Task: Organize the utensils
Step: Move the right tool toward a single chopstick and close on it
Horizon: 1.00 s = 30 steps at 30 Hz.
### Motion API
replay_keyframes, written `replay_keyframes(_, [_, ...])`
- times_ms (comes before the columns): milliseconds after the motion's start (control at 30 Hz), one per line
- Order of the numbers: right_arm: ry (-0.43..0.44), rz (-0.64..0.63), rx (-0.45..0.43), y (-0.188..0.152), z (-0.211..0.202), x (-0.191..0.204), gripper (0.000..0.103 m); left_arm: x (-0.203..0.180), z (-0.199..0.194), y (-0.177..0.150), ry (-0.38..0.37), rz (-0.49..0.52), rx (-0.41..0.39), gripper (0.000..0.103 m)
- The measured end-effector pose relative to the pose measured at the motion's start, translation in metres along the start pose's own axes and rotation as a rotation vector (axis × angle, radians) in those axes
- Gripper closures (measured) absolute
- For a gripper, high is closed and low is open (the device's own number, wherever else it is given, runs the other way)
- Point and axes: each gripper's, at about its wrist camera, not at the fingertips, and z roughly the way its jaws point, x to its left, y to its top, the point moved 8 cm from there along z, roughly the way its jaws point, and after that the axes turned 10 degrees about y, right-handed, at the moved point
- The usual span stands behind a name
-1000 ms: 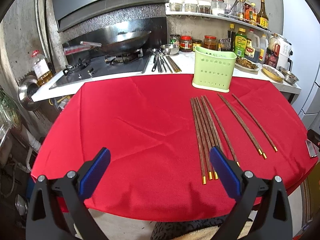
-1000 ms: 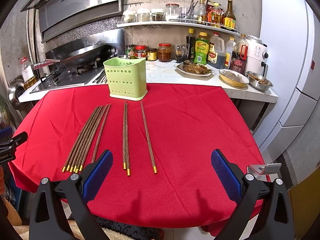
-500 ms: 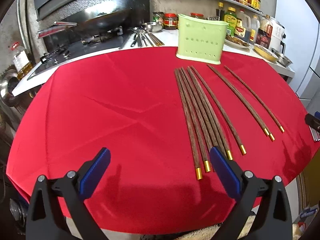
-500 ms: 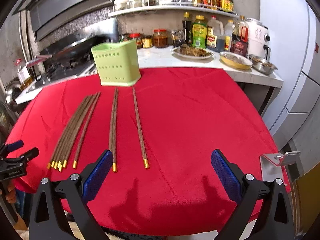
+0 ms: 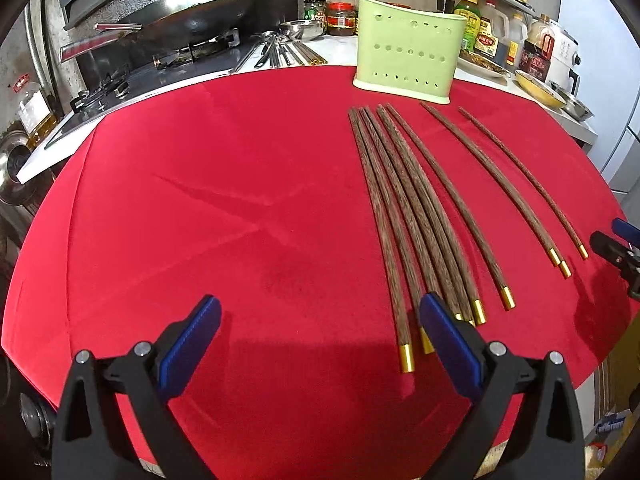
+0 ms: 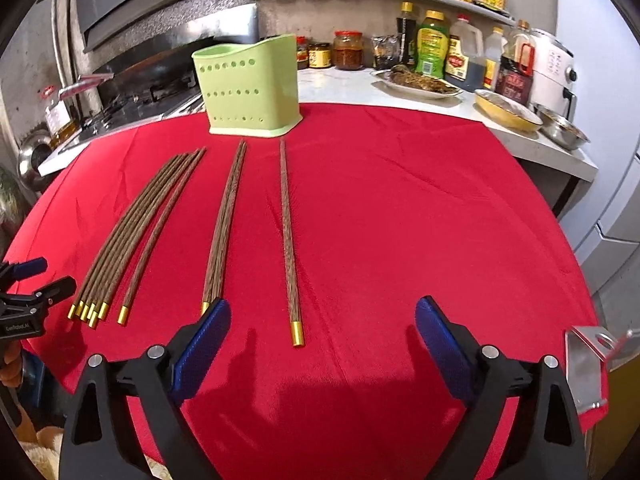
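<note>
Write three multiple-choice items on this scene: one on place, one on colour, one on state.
1. The green holder stands: A) on the red cloth, beyond the plain tips of the chopsticks; B) on the stove; C) by their capped ends.
2. The end caps are: A) silver; B) gold; C) black.
3. The holder is: A) tipped over; B) upright, nothing sticking out; C) upright, full of spoons.
Key: 1 A, it sits past the far tips; 2 B, the near ends shine gold; 3 B, its rim stands level and bare.
</note>
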Motion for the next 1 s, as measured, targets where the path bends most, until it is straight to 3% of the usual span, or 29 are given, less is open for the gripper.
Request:
replay_keyframes(33, [0.006,-0.004,0.002,0.000,0.002,0.001,0.026,-0.001,0.000,0.000,0.001,0.003,0.002,0.006])
replay_keyframes(67, [0.006,-0.005,0.010,0.000,0.005,0.001,0.047,-0.002,0.001,0.000,0.003,0.006,0.002,0.006])
replay_keyframes(467, [0.021,-0.001,0.020,0.004,0.011,-0.001,0.054,-0.001,0.016,0.000,0.043,0.003,0.048,0.006])
replay_keyframes(600, [0.016,-0.003,0.035,0.000,0.010,-0.003,0.072,0.003,0.017,-0.003,0.033,-0.040,0.071,0.006])
replay_keyframes(833, [0.055,-0.025,0.027,-0.006,0.011,0.005,0.077,0.005,0.016,-0.004,0.039,-0.049,0.082,0.005])
replay_keyframes(1000, [0.058,-0.076,0.023,-0.007,0.017,0.014,0.089,0.003,0.014,-0.006,0.040,-0.043,0.055,0.005])
